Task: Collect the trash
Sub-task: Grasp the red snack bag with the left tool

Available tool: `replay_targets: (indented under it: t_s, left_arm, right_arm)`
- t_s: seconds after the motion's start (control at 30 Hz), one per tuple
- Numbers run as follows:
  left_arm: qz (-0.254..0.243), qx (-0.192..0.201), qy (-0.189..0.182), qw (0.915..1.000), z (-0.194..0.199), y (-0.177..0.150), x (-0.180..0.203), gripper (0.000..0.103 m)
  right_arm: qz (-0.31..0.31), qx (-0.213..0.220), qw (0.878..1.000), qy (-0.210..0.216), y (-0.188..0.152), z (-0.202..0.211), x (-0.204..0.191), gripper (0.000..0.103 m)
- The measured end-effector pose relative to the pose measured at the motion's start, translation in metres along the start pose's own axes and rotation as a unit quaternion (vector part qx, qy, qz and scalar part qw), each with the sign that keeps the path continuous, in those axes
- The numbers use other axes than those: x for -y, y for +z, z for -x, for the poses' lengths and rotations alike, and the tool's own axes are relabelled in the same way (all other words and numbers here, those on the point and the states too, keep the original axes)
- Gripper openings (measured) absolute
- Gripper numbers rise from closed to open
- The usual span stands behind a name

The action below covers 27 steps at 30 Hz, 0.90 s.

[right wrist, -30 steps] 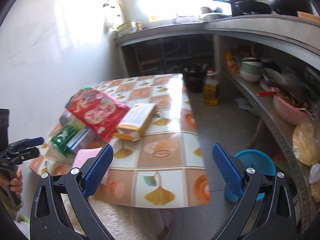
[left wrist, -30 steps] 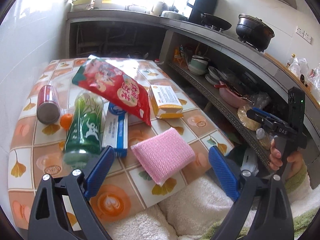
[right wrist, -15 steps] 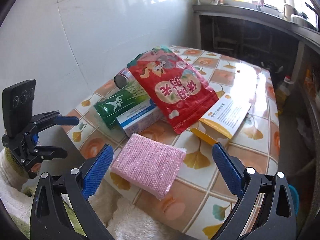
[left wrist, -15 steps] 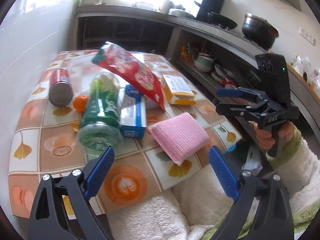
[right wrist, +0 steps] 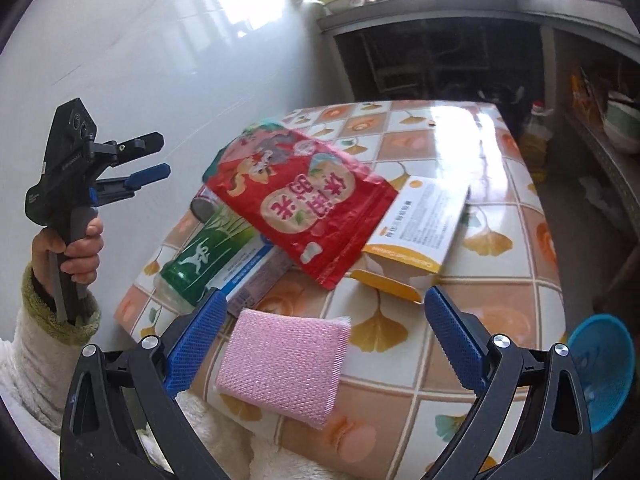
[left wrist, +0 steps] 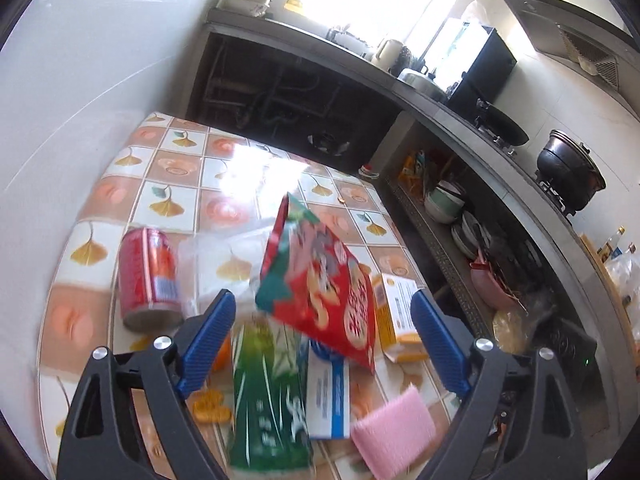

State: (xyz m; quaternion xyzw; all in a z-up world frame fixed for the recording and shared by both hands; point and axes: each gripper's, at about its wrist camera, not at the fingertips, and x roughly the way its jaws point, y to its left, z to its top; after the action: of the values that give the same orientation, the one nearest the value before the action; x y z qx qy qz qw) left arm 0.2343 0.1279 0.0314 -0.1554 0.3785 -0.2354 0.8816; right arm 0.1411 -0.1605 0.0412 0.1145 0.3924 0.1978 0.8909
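Note:
On the tiled table [right wrist: 500, 280] a red snack bag [left wrist: 324, 280] [right wrist: 300, 200] leans over a green bottle [left wrist: 268, 392] [right wrist: 208, 252], a blue-and-white box [left wrist: 328, 392] [right wrist: 248, 272] and a yellow-and-white carton [left wrist: 396, 316] [right wrist: 420, 224]. A red can [left wrist: 148, 276] lies to the left, and a pink sponge [left wrist: 394, 428] [right wrist: 284, 360] lies at the near edge. My left gripper [left wrist: 320, 320] [right wrist: 154, 156] hangs in the air by the table's near left corner. Its jaws are closing and hold nothing. My right gripper [right wrist: 324, 304] stands open just above the sponge.
A blue basket [right wrist: 604, 372] sits on the floor right of the table. A white wall borders the table on the left. Shelves with bowls [left wrist: 448, 208] and a counter with a pot [left wrist: 568, 164] run along the right. A small orange [left wrist: 222, 354] lies beside the bottle.
The left gripper has swung up and left over the table's near corner, towards the can and bag. The right gripper has turned from the table's right edge to over the sponge.

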Motion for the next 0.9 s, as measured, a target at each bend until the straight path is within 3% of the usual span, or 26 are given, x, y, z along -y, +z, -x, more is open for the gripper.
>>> replay_targets:
  t_s: [0.2, 0.43, 0.57, 0.77, 0.9]
  left_arm:
    - [0.008, -0.064, 0.028, 0.9975, -0.05, 0.036, -0.019, 0.076]
    - [-0.003, -0.133, 0.035, 0.9905, -0.081, 0.039, -0.026, 0.069]
    - [-0.021, -0.161, 0.052, 0.9854, -0.092, 0.037, -0.022, 0.057]
    - [-0.026, -0.161, 0.043, 0.9856, -0.092, 0.037, -0.018, 0.035]
    - [-0.023, -0.153, 0.029, 0.9875, -0.087, 0.037, -0.016, 0.028]
  right_arm:
    - [-0.063, 0.016, 0.998, 0.0, 0.004, 0.01, 0.036, 0.095]
    - [-0.082, 0.013, 0.997, 0.007, 0.001, 0.004, 0.05, 0.095]
    - [-0.089, 0.009, 0.996, 0.017, -0.001, -0.002, 0.052, 0.095]
    - [-0.088, 0.01, 0.996, 0.021, -0.001, -0.003, 0.05, 0.095]
    - [-0.089, 0.013, 0.996, 0.02, 0.0, 0.0, 0.051, 0.095]
